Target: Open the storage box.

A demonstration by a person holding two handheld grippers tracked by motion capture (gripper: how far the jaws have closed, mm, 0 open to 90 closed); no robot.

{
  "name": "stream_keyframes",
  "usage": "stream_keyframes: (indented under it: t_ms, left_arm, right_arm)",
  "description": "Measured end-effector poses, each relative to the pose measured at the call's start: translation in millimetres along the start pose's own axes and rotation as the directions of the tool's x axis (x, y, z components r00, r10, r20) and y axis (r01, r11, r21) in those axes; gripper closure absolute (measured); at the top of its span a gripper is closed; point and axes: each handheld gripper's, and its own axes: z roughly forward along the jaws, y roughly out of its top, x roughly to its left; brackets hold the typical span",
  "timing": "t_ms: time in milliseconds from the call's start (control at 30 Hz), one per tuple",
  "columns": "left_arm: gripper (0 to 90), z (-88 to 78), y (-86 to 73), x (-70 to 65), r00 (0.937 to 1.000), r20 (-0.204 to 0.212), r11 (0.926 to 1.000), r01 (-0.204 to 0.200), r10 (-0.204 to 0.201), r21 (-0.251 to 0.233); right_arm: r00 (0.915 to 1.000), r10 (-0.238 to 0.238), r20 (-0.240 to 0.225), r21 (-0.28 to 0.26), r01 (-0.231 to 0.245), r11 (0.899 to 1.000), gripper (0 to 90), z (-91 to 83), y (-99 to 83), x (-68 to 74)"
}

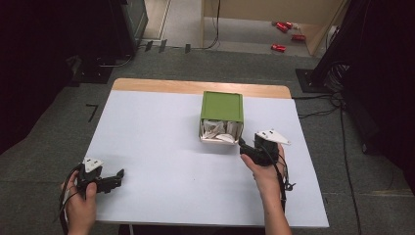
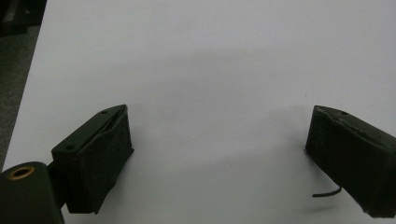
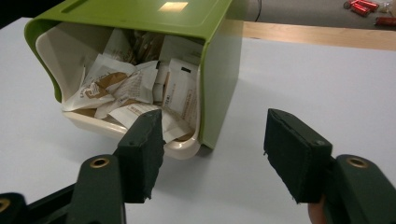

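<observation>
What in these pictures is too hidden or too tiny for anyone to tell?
- Green box, high view: its top hides the inside; only a few packets peek out.
- Packets, right gripper view: the printing is too blurred to read, and those deeper in sit in shadow.
- Red objects on the floor, high view: too small to identify.
- Right gripper, high view: its jaws are too small to judge.

text: none legible | sachets [image 3: 140, 88] in green box [image 3: 140, 14]: printing too small to read

Both grippers, left [image 1: 119, 175] and right [image 1: 241, 145], rest with fingers [image 3: 142, 151] apart.
</observation>
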Motion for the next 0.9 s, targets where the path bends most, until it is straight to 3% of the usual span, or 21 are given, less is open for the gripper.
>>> stream_keyframes:
  t_ms: [67,100,233,367,467,667,767,900]
  left_arm:
    - [7.5,0.0,0.0,0.0,1.0000,0.000,1.0000,0.000,0.000,0.000]
    - [7.5,0.0,0.0,0.0,1.0000,0.000,1.0000,0.000,0.000,0.000]
    - [7.5,0.0,0.0,0.0,1.0000,0.000,1.0000,0.000,0.000,0.000]
    - [7.5,0.0,0.0,0.0,1.0000,0.000,1.0000,0.000,0.000,0.000]
    - [7.5,0.0,0.0,0.0,1.0000,0.000,1.0000,0.000,0.000,0.000]
    - [7.5,0.0,0.0,0.0,1.0000,0.000,1.0000,0.000,0.000,0.000]
    - [7.5,0.0,0.0,0.0,1.0000,0.000,1.0000,0.000,0.000,0.000]
    - [7.5,0.0,0.0,0.0,1.0000,0.000,1.0000,0.000,0.000,0.000]
  right_arm:
    - [0.9999,-0.012,-0.008,0.009,0.012,1.000,43.5,4.3,-0.5,2.8]
    - [0.9999,-0.011,-0.005,0.010,0.011,1.000,50.4,9.2,-1.2,5.4]
    - [1.0000,0.007,0.000,0.007,-0.007,1.000,56.7,15.6,-1.7,6.7]
    - [0.9996,0.006,0.029,-0.002,-0.006,1.000,59.7,28.2,-3.0,9.0]
    - [0.9979,0.063,0.015,-0.029,-0.063,0.998,61.8,36.2,-4.1,9.7]
    - [0.9931,0.058,0.101,-0.011,-0.057,0.998,66.1,54.1,-5.0,9.3]
    - [0.9933,0.084,0.080,-0.010,-0.083,0.996,68.8,60.0,-6.3,7.0]
    - [0.9942,0.071,0.081,0.019,-0.072,0.997,69.6,65.6,-7.5,7.6]
